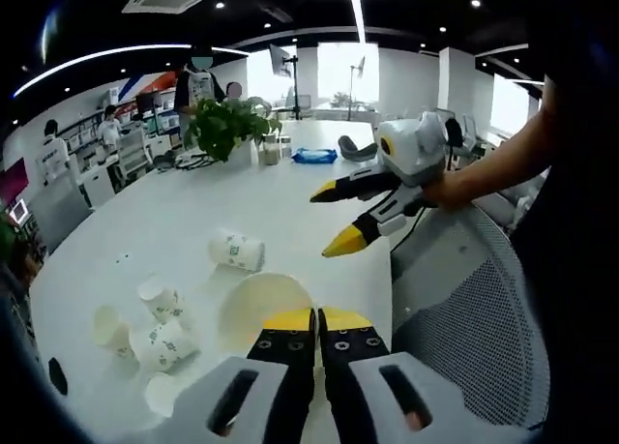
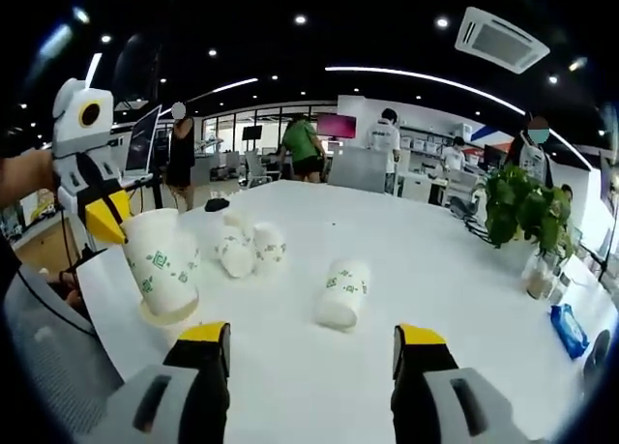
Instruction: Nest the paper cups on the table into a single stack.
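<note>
My left gripper (image 1: 317, 318) is shut on the rim of a white paper cup (image 1: 259, 307) with green print, whose open mouth faces the camera. In the right gripper view that held cup (image 2: 161, 265) stands upright at the table's near left corner, with the left gripper (image 2: 109, 227) pinching its rim from above. My right gripper (image 2: 312, 336) stands wide open and holds nothing; it hovers over the table's edge (image 1: 334, 219). One cup (image 2: 343, 291) lies on its side mid-table (image 1: 237, 251). Several more cups (image 2: 242, 249) lie clustered beyond (image 1: 160, 320).
The long white table (image 2: 435, 255) carries a potted plant (image 2: 517, 207) and a blue pack (image 2: 569, 330) at its far end. A grey mesh chair (image 1: 474, 299) stands against the table's near edge. People stand among desks in the background.
</note>
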